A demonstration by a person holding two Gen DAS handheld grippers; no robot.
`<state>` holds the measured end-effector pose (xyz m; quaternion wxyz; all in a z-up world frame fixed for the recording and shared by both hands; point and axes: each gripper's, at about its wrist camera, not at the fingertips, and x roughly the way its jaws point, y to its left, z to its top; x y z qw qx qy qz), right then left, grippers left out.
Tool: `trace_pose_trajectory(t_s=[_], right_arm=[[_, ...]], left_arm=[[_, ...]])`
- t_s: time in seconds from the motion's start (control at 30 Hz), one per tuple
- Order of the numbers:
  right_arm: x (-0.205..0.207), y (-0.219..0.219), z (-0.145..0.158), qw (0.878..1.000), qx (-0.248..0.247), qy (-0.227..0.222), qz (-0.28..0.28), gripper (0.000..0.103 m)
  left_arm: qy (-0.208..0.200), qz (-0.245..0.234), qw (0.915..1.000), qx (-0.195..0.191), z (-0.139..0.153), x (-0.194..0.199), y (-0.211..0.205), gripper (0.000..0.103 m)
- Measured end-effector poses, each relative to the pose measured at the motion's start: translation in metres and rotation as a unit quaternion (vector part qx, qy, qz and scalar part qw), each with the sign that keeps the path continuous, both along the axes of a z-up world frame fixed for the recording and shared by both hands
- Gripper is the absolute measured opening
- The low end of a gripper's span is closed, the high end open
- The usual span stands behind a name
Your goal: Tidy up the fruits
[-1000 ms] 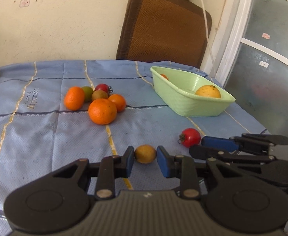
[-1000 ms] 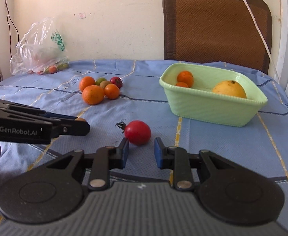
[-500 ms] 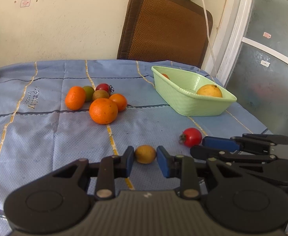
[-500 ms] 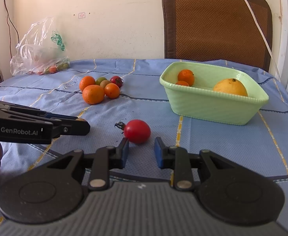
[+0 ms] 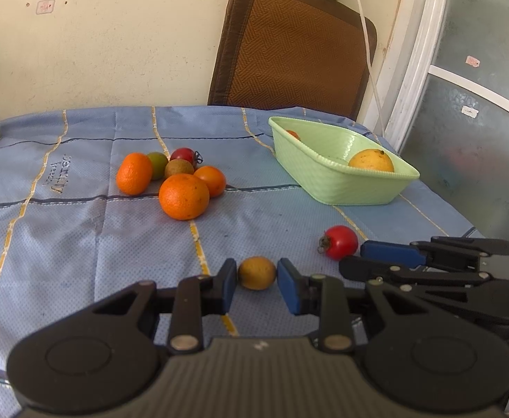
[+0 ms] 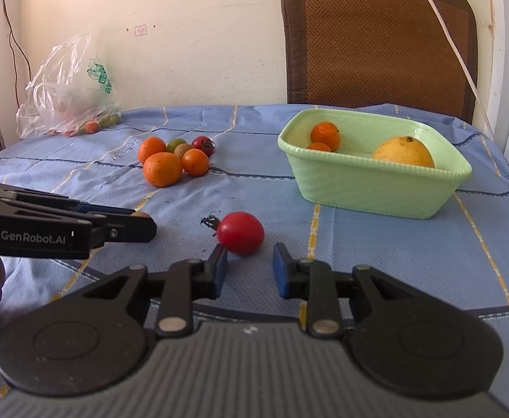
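My left gripper (image 5: pixel 256 280) is open, with a small yellow-orange fruit (image 5: pixel 257 273) on the cloth between its blue pads, not clamped. My right gripper (image 6: pixel 248 264) is open just behind a red tomato (image 6: pixel 240 232), which also shows in the left wrist view (image 5: pixel 339 242). A pale green basket (image 6: pixel 373 181) holds a large yellow citrus (image 6: pixel 403 151) and two small oranges (image 6: pixel 325 134). A cluster of oranges (image 5: pixel 183 196), a green fruit and a small tomato lies at the table's middle left.
A blue tablecloth (image 5: pixel 80 237) covers the table. A brown chair back (image 6: pixel 380 38) stands behind it. A plastic bag (image 6: pixel 70 94) with produce sits at the far left corner. A white cable (image 6: pixel 453 48) hangs at the right by a glass door.
Both grippers have edged slightly forward and lower toward their fruits. The fruits have not moved.
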<state>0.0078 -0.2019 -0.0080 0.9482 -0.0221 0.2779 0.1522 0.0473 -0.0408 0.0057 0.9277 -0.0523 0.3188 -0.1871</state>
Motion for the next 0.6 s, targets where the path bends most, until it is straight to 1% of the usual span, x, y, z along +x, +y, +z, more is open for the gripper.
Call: trace_pose_trajectory(t_s=[0.6], right_arm=[[0.0003, -0.0009, 0.0004, 1.000, 0.000, 0.000, 0.000, 0.032]], left_arm=[[-0.001, 0.001, 1.0000, 0.005, 0.0005, -0.0009, -0.0018, 0.027]])
